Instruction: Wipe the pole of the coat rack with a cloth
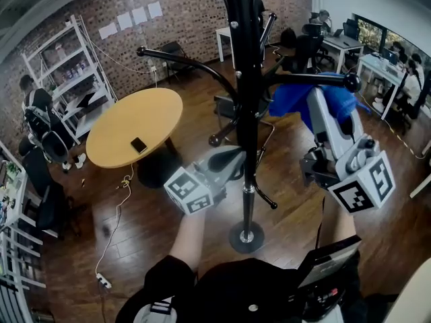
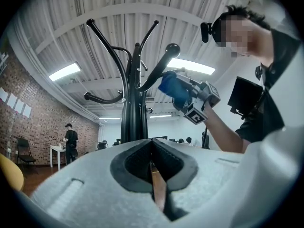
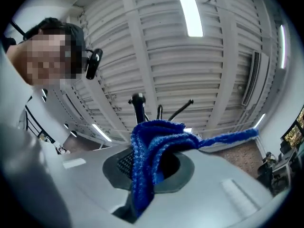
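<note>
Head view shows the right gripper (image 1: 322,113), fingers clenched on the cloth (image 1: 296,98), raised at the pole's (image 1: 247,113) 3 o'clock ready to wipe, while the left gripper (image 1: 229,161), fingers closed and empty, sits at 8 o'clock, probably to steady it.

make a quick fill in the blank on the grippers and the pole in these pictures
1. The right gripper is shut on a ____ cloth.
2. The left gripper has its jaws together and holds ____.
3. The pole that stands between the two grippers in the head view is ____ in colour.

Missing words: blue; nothing; black
</note>
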